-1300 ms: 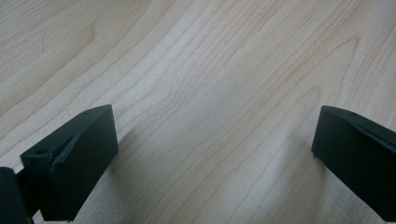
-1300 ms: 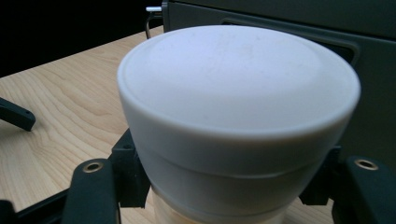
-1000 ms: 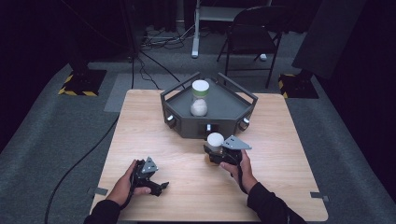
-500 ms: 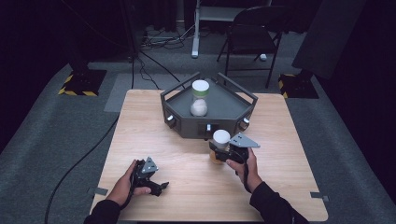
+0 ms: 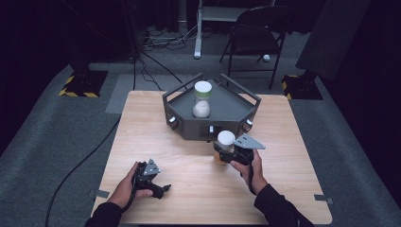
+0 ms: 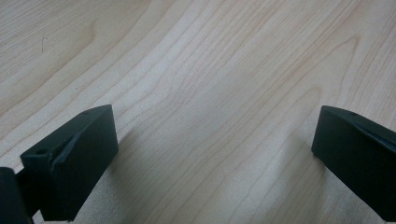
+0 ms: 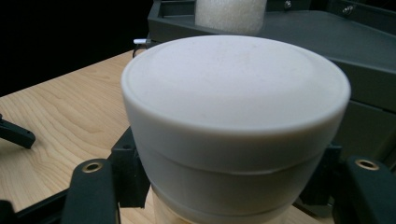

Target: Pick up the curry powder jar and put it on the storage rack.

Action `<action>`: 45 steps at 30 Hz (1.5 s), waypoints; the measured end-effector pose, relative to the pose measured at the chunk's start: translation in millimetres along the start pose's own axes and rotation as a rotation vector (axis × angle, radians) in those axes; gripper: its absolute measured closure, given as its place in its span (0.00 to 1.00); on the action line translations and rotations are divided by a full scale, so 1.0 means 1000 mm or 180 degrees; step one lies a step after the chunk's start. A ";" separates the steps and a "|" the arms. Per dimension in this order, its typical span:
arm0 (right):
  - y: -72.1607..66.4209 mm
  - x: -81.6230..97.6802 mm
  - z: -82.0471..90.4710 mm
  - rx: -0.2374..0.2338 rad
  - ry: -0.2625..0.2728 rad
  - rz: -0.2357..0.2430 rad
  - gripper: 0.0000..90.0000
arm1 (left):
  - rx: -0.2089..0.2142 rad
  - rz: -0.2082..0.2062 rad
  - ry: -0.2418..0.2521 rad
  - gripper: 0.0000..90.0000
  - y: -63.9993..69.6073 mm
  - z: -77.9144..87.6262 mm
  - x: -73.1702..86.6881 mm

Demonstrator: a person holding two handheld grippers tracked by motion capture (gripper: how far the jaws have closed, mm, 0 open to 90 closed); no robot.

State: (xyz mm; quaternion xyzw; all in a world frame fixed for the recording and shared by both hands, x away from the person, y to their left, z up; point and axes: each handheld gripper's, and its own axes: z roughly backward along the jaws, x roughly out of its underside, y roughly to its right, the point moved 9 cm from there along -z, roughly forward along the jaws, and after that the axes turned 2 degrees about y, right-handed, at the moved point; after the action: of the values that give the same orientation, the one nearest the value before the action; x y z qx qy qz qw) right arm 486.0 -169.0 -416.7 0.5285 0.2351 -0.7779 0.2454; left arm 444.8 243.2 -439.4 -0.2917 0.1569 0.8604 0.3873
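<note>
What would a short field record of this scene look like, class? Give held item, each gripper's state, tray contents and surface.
held item: white-lidded jar, upright, just in front of the tray
right gripper: fingers closed on the jar below its lid
left gripper: fingers spread, nothing between them, low over the table
tray: dark, angular, with a second white-lidded jar standing inside
surface: light wooden table

A recording studio or lab — black drapes, grey carpet (image 5: 56, 137), hazard-taped stand bases (image 5: 80, 84), floor cables (image 5: 156, 40) and a folding chair (image 5: 257, 28) at top.
</note>
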 end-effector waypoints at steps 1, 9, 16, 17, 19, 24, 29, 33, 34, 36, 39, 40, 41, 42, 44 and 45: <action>0.000 -0.002 0.001 0.0001 -0.0002 0.0000 0.38 | 0.0000 -0.0001 -0.0001 0.00 0.000 0.000 0.000; 0.003 -0.018 0.012 0.0064 0.0047 -0.0006 0.38 | 0.0000 0.0000 0.0000 0.00 0.000 0.000 0.000; 0.011 -0.032 0.018 0.0141 0.0027 0.0011 0.38 | 0.0000 0.0001 0.0001 0.00 0.000 0.000 0.000; 0.012 -0.035 0.020 0.0143 0.0025 0.0003 0.38 | -0.0001 0.0001 0.0000 0.00 0.000 0.000 0.000; 0.014 -0.041 0.022 0.0155 0.0019 -0.0008 0.38 | 0.0000 0.0001 0.0001 0.00 0.000 0.000 0.000; 0.018 -0.059 0.026 0.0240 0.0018 -0.0017 0.38 | -0.0001 -0.0002 -0.0002 0.00 0.000 0.000 0.000; 0.020 -0.075 0.029 0.0276 0.0043 0.0020 0.38 | -0.0001 -0.0002 -0.0003 0.00 0.000 0.000 0.000; 0.021 -0.086 0.030 0.0290 0.0045 0.0048 0.38 | -0.0001 -0.0002 -0.0003 0.00 0.000 0.000 0.000; 0.022 -0.089 0.029 0.0296 0.0051 0.0053 0.38 | -0.0001 -0.0002 -0.0003 0.00 0.000 0.000 0.000; 0.022 -0.094 0.029 0.0309 0.0060 0.0053 0.38 | 0.0000 -0.0002 -0.0003 0.00 0.000 0.000 0.000; 0.022 -0.102 0.029 0.0323 0.0082 0.0055 0.38 | 0.0000 0.0000 -0.0003 0.00 0.000 0.000 0.000; 0.022 -0.104 0.029 0.0325 0.0088 0.0062 0.38 | -0.0001 0.0000 -0.0002 0.00 0.000 0.000 0.000; 0.022 -0.106 0.028 0.0324 0.0098 0.0064 0.38 | -0.0001 -0.0001 -0.0003 0.00 0.000 0.000 0.000; 0.022 -0.109 0.028 0.0332 0.0106 0.0068 0.38 | -0.0001 -0.0001 -0.0003 0.00 0.000 0.000 0.000; 0.022 -0.112 0.028 0.0354 0.0114 0.0080 0.38 | -0.0001 0.0000 -0.0003 0.00 0.000 0.000 0.000; 0.023 -0.115 0.027 0.0359 0.0123 0.0071 0.38 | -0.0001 -0.0001 -0.0003 0.00 0.000 0.000 0.000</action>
State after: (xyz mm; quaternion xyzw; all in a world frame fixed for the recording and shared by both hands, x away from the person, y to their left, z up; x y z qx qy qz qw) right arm 518.1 -188.4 -302.1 0.5589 0.1897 -0.7768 0.2193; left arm 444.8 243.2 -439.4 -0.2914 0.1565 0.8605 0.3875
